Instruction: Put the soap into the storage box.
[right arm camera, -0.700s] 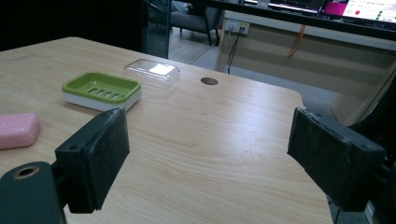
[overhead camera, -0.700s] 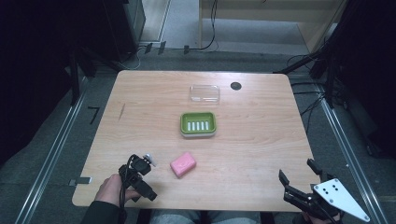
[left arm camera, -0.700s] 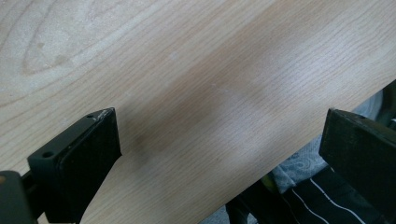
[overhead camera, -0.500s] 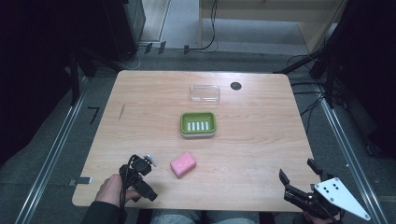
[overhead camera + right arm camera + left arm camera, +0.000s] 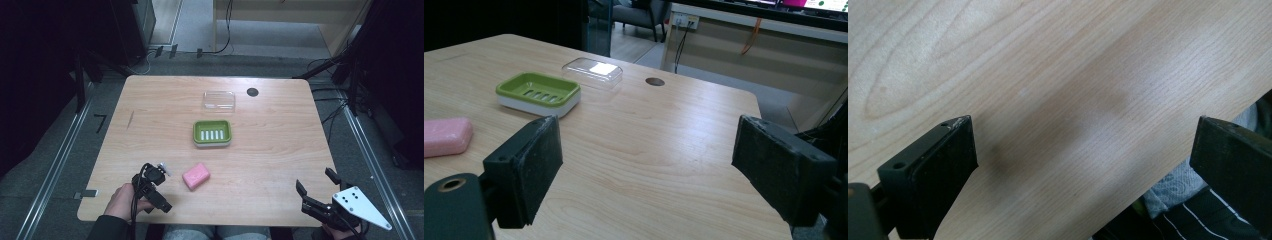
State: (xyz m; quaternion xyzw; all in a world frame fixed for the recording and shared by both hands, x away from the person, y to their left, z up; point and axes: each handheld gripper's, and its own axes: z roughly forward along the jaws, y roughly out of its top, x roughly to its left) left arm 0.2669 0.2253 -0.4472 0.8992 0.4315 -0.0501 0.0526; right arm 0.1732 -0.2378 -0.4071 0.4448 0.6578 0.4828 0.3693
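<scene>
Plainly, no brand, label or readable writing shows on anything on the wooden table [image 5: 280,145]. By count there is one pink soap bar [image 5: 196,176], one green soap dish [image 5: 212,133] with a white base and five slots in its floor, one clear plastic lid [image 5: 219,100], and one small dark round hole [image 5: 252,92] in the tabletop near the far edge. The lid lies just beyond the dish, apart from it; the soap bar lies on the bare wood nearer the person, left of centre, well apart from the dish.

Two grippers are held at the near edge. The left gripper [image 5: 161,169], in the person's left hand [image 5: 125,201], sits just left of the soap bar without touching it; its own view shows its jaws spread wide over bare wood, holding nothing. The right gripper [image 5: 315,185], at the near right corner and carrying a grey three-cornered plate [image 5: 361,207] with dots, also has its jaws wide apart and empty, pointing across the table toward the dish and lid.
</scene>
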